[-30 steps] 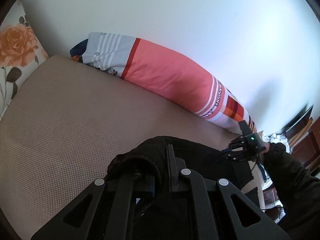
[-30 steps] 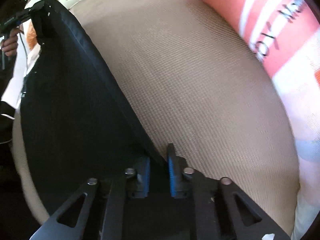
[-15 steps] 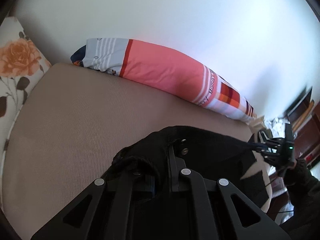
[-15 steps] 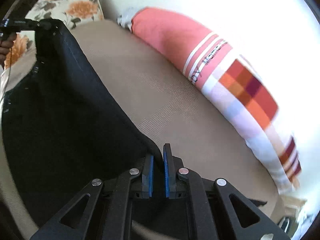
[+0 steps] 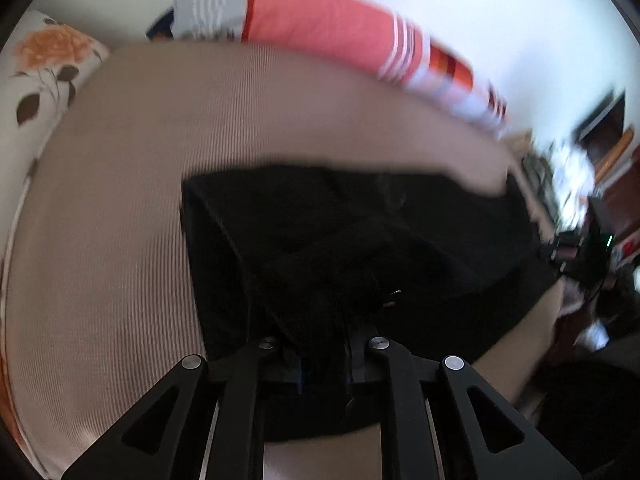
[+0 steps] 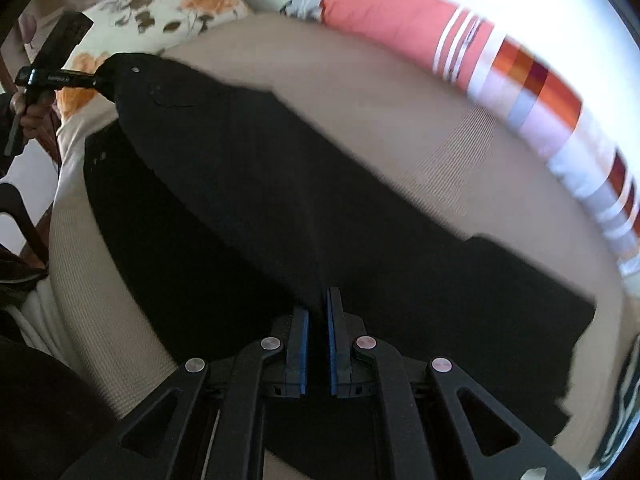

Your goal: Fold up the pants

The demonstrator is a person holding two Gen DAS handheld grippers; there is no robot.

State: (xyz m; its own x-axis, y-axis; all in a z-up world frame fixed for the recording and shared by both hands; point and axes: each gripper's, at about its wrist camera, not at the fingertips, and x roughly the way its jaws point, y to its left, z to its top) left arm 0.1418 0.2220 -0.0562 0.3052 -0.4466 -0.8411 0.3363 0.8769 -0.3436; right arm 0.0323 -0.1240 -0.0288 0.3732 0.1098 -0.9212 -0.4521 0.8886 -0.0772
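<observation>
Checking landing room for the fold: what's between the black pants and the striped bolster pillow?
Only bare tan mattress cover lies between the black pants and the striped bolster pillow; nothing rests on it. The right wrist view shows it best.

Bright daylight on the wall [image 5: 500,20]; motion blur throughout; fisheye bending at edges.

Left claw [image 5: 326,354] clamped on black pants [image 5: 360,240] spread over beige mattress [image 5: 120,200].

Left gripper [image 5: 326,354] fingertips buried under bunched black pants [image 5: 360,248]; cloth between jaws; far beyond jaws, striped bolster [image 5: 328,28] smeared by blur; right gripper [image 6: 316,334] pad tips sunk in cloth; clutter right of left jaws unreadable.
</observation>
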